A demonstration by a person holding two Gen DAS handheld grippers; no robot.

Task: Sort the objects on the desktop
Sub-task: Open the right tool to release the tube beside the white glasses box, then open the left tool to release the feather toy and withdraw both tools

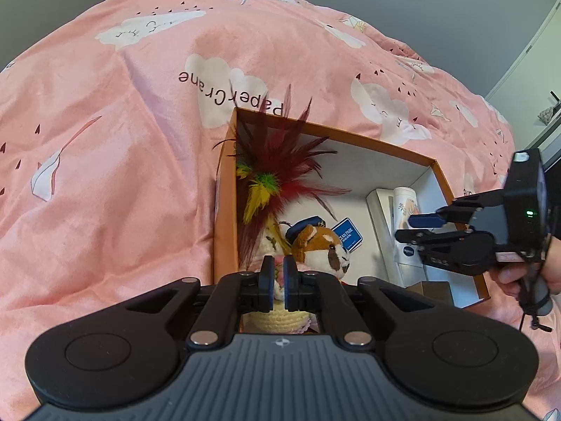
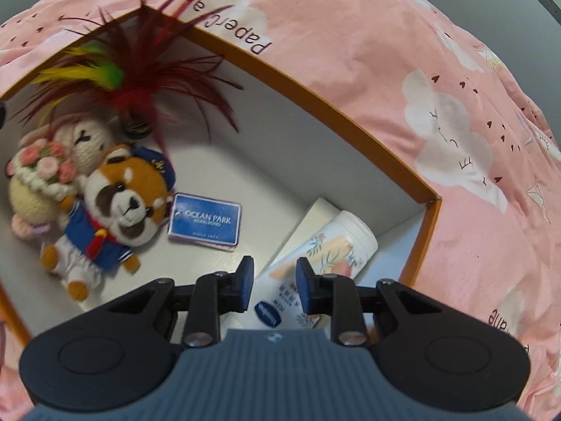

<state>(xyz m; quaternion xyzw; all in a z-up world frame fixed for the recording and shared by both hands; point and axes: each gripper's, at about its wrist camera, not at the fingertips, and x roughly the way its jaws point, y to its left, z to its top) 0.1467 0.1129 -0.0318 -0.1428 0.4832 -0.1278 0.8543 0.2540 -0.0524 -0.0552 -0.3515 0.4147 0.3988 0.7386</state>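
An orange-walled box point(image 2: 426, 231) with a white floor is sitting on a bed covered by a pink quilt point(image 1: 115, 112) printed with clouds and paper cranes. Inside the box, along its left side in the right wrist view, a bunch of dark red, yellow and green feathers point(image 2: 140, 70) is leaning against the far corner and rising over the rim. Beside it a crocheted cream doll point(image 2: 45, 175) with pink flowers is lying next to a plush red panda point(image 2: 122, 207) in a blue sailor suit. A blue Ocean Park card point(image 2: 205, 222) is lying flat just beside the panda's head. Toward the box's right side, a white tube point(image 2: 315, 259) with a floral print is resting on a long white carton point(image 2: 308, 224).

The left tongs point(image 1: 278, 279) are pressed nearly together just above the crocheted doll, whose flowers are showing in the narrow slit between the pads; whether the pads are gripping it I cannot tell. The feathers are standing right behind the doll, crowding that corner.

The right tongs point(image 2: 275, 282), held by a hand point(image 1: 522, 275) at the box's right edge, are standing partly spread over the tube's lower end, with the tube lying between and below the pads point(image 2: 247, 273), not visibly pinched.
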